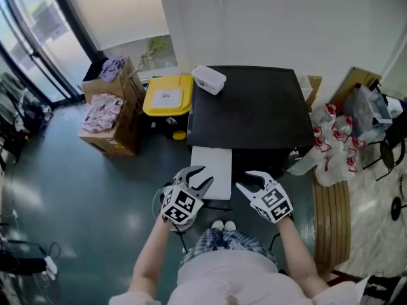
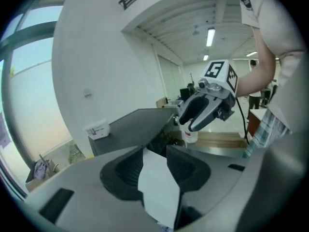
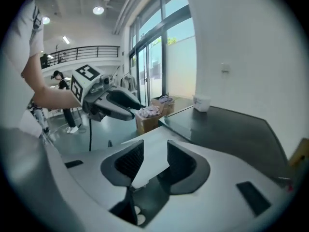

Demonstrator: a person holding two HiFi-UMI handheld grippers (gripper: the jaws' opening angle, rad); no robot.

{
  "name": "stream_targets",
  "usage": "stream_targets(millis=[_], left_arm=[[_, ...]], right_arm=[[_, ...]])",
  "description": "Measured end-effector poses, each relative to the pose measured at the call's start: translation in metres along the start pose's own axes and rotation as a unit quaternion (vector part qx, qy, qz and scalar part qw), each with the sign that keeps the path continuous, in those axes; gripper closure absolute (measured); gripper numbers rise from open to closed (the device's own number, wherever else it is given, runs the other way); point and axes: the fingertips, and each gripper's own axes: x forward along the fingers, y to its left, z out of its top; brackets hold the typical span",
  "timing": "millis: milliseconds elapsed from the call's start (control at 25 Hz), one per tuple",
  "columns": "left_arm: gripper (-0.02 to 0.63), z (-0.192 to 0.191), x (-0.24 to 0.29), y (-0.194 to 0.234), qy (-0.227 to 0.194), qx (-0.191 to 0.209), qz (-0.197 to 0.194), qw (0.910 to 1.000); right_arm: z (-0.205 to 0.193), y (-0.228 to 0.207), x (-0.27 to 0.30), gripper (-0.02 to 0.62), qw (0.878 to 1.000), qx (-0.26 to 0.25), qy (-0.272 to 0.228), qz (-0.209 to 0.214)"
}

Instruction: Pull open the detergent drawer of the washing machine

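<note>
The washing machine has a black top point(image 1: 254, 107), seen from above. Its white detergent drawer point(image 1: 212, 170) sticks out of the front toward me. My left gripper point(image 1: 205, 175) hovers at the drawer's near left corner and my right gripper point(image 1: 243, 179) just off its right side. Both are open, with nothing between the fingers. In the left gripper view the drawer point(image 2: 157, 182) shows beyond the spread jaws of the left gripper point(image 2: 154, 166), with the right gripper point(image 2: 207, 108) above. In the right gripper view the drawer point(image 3: 149, 153) lies past the right gripper point(image 3: 155, 161).
A white tub point(image 1: 208, 79) sits on the machine's back left corner. A yellow-lidded bin point(image 1: 168, 95) and cardboard boxes of clothes point(image 1: 105, 116) stand to the left. Plastic bags point(image 1: 334, 148) and wooden boards point(image 1: 331, 215) crowd the right side.
</note>
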Motion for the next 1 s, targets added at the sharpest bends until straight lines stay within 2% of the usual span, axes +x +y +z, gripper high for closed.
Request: stream_targets(millis=[120,200,440,600,760,1000], left_arm=[[0.485,0.028,0.001,0.026,-0.039,-0.037,0.042,0.9977],[0.509,0.044,0.000,0.041,-0.061,-0.048,0.067,0.9947],[0.551,0.082,-0.005,0.072,-0.128,-0.098,0.117,0.9799],[0.566,0.088,-0.005,0.082,-0.153,-0.129,0.142,0.9693],[0.578,0.086,-0.003,0.083,-0.161,-0.146,0.158,0.9632],[0.580,0.083,0.000,0.083,-0.162,-0.150,0.170,0.9605]], right_arm=[[0.028,-0.037,-0.023,0.459,0.994,0.041,-0.083,-0.050],[0.043,-0.059,-0.039,0.486,0.987,0.050,-0.126,-0.083],[0.066,-0.108,-0.083,0.560,0.960,0.069,-0.206,-0.177],[0.070,-0.122,-0.101,0.578,0.944,0.087,-0.233,-0.215],[0.070,-0.130,-0.113,0.578,0.929,0.109,-0.256,-0.244],[0.059,-0.140,-0.114,0.578,0.928,0.090,-0.232,-0.276]])
